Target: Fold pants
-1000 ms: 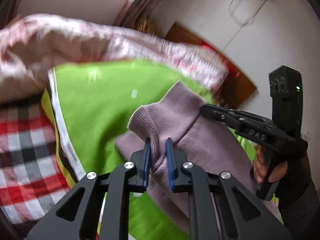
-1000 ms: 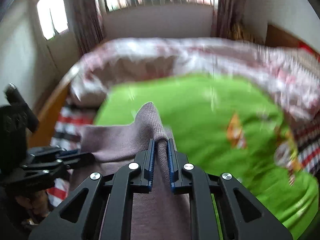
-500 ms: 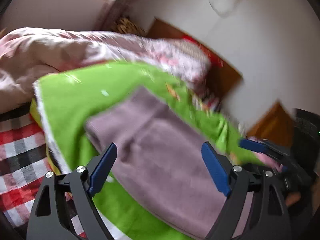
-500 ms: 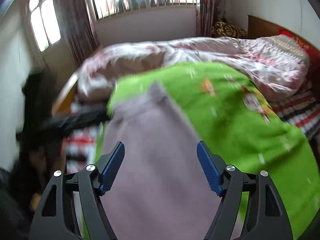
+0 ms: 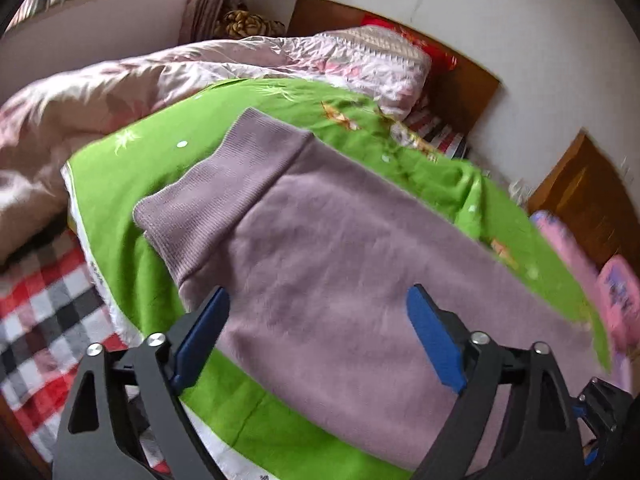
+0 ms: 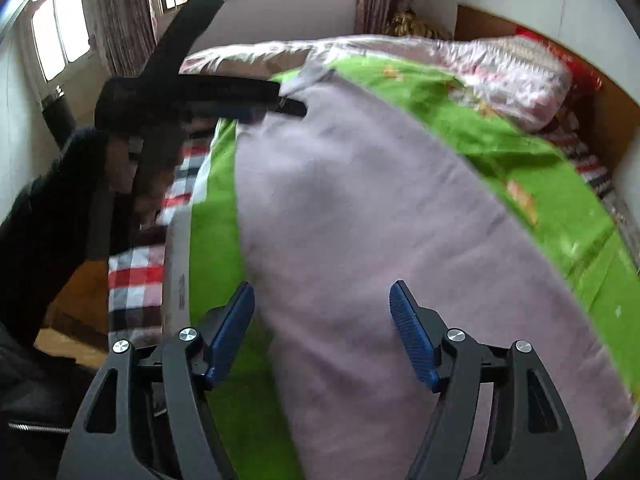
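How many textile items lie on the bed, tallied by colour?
Mauve knit pants: 1
Bright green printed sheet: 1
Pink floral quilt: 1
Red, white and black checked blanket: 1
Total: 4

The pants (image 5: 340,248) were a soft, matt, slightly fuzzy mauve cloth, with a finely ribbed knit waistband (image 5: 224,192) at one end, and they lay on a smooth green printed blanket (image 5: 140,184) with a white woven edge. Beyond it a pink floral quilt (image 5: 100,92) looked faintly shiny and crinkled, a red, black and white checked sheet (image 5: 36,312) looked like flat woven cotton, and the headboard (image 5: 460,80) was plain brown wood. Both the left gripper (image 5: 316,332) and the right gripper (image 6: 322,328) were matt black plastic with bright metal screw heads, and the right one's blue pads (image 6: 408,328) were finely ridged.
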Demonstrator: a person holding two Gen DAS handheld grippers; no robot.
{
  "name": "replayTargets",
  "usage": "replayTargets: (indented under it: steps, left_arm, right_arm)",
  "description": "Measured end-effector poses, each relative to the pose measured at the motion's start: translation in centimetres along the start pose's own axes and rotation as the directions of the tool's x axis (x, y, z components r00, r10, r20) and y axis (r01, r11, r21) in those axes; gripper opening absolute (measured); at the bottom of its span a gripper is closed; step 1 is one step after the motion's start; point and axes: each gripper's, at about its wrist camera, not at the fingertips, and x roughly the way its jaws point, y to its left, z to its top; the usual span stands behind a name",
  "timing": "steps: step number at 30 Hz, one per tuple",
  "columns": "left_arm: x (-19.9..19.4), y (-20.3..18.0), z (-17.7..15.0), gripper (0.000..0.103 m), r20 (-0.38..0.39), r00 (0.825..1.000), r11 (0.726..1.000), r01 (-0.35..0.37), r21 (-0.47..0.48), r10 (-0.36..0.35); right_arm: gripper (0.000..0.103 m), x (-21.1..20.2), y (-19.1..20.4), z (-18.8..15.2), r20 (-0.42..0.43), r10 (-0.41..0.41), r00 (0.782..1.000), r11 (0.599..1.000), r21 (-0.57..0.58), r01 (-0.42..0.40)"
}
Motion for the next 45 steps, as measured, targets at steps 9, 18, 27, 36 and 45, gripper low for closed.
replayTargets:
  steps: [9, 18, 27, 36, 45]
  left_arm:
    - [-2.1, -8.1, -0.1, 0.094, 0.041, 0.999, 0.989, -0.007, 0.149, 0.001]
    - [-0.8, -35.6, -7.3, 0.101, -0.334, 0.830, 0.578, 0.553, 0.600, -0.447]
    - [4.1, -44.3, -13.5, 0.101, -0.405, 0.861, 0.507, 0.508, 0.696, -0.307]
    - [1.9, -51.3, -18.2, 0.101, -0.499, 0.769, 0.338, 0.629, 0.700, -0.399]
    - [2.8, -52.4, -20.7, 0.101, -0.484, 0.811, 0.308, 0.576, 0.757, -0.329]
  right_arm:
    - [0.079, -7.3, -3.6, -4.0, 0.109, -0.074, 0.991, 0.992, 0.105, 0.062]
    - [0.087, -17.4, -15.9, -19.2, -0.098, -0.455, 0.885, 0.714, 0.555, 0.428]
    - [0.086, -22.9, -15.3, -33.2, -0.190, -0.350, 0.917, 0.562, 0.741, 0.368]
    - [0.089, -26.4, -18.2, -32.5, -0.224, -0.523, 0.822, 0.432, 0.762, 0.483]
    - [0.089, -27.2, -18.5, -38.3, -0.271, -0.490, 0.828, 0.403, 0.773, 0.491]
